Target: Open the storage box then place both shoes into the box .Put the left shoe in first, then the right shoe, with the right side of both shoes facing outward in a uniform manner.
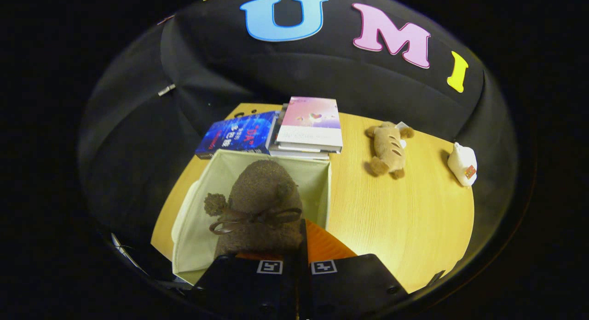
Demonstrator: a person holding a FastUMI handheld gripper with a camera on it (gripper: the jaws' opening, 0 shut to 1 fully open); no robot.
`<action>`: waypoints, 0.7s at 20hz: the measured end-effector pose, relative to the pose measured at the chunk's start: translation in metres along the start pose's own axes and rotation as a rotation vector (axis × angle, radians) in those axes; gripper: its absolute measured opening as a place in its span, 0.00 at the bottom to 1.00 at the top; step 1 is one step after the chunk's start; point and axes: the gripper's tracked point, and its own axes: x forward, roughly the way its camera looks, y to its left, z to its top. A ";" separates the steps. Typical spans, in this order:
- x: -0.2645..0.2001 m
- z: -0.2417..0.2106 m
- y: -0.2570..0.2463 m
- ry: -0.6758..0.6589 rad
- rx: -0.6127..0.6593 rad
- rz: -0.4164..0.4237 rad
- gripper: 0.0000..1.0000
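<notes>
A brown fuzzy shoe with a dark ribbon bow and a pom-pom hangs toe-away just ahead of my fingers. It sits inside the open pale fabric storage box, between the box's left and right walls. My gripper stands over the box's near side with its fingers drawn close together, pinching the shoe's near edge. The shoe hides the floor of the box, and what lies under it cannot be made out.
The box stands on a round wooden table. Behind it lie a blue book and a stack of books with a pink cover. To the right are a tan plush toy and a small white object.
</notes>
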 end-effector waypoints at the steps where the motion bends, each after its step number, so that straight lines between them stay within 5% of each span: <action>1: 0.007 -0.008 -0.002 0.037 -0.009 -0.034 0.08; 10: 0.055 -0.040 -0.001 0.240 -0.031 -0.190 0.08; 14: 0.057 -0.050 -0.004 0.333 -0.143 -0.245 0.10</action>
